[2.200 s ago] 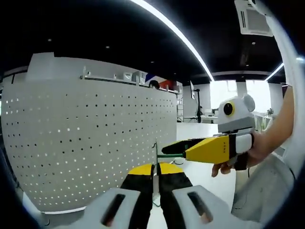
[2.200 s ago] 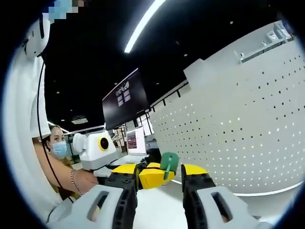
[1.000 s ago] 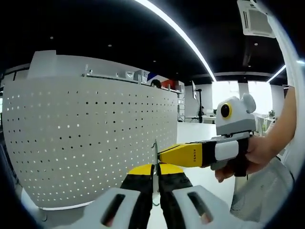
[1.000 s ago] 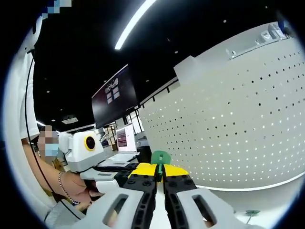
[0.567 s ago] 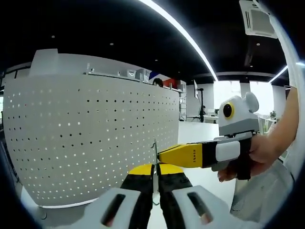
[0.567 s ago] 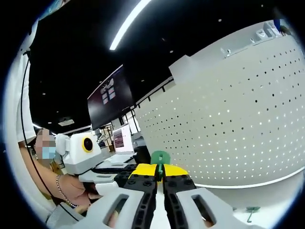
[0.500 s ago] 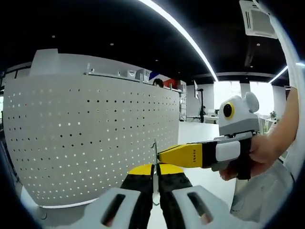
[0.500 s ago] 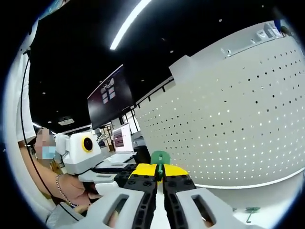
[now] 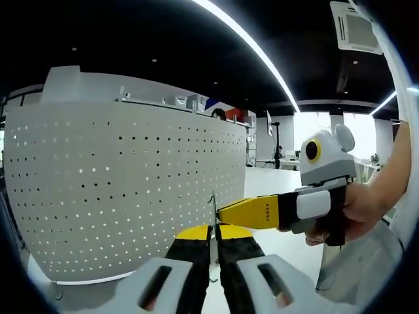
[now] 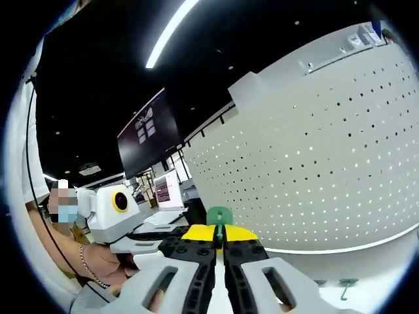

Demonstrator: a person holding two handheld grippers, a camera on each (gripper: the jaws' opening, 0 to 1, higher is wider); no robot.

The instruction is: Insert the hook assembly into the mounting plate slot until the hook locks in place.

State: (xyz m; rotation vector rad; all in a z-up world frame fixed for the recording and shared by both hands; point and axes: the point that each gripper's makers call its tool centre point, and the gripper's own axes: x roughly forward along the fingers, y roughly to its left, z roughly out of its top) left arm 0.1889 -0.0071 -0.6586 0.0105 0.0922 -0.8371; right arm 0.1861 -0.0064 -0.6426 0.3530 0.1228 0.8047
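Note:
In the left gripper view my left gripper [image 9: 211, 230] is shut on a thin metal mounting plate [image 9: 211, 212], seen edge-on and standing upright between the jaws. My right gripper [image 9: 224, 213] reaches in from the right, held by a hand [image 9: 357, 209], and its yellow tips touch the plate's edge. In the right gripper view my right gripper [image 10: 219, 232] is shut on a green hook piece [image 10: 219, 216] that sticks up just past the jaw tips. The left gripper [image 10: 171, 239] comes in from the left and meets it there. The joint between hook and plate is hidden.
A large white perforated panel [image 9: 124, 196] curves across the left, and the same panel [image 10: 321, 176] stands to the right in the right gripper view. Small green hook parts [image 10: 344, 282] lie on the white table [image 10: 386, 275] at its foot. A person [image 10: 69, 216] stands at the left.
The right gripper, open around the green hook 2.2 s ago, has shut on it and closed in on the plate. In the last half second only the views shifted slightly.

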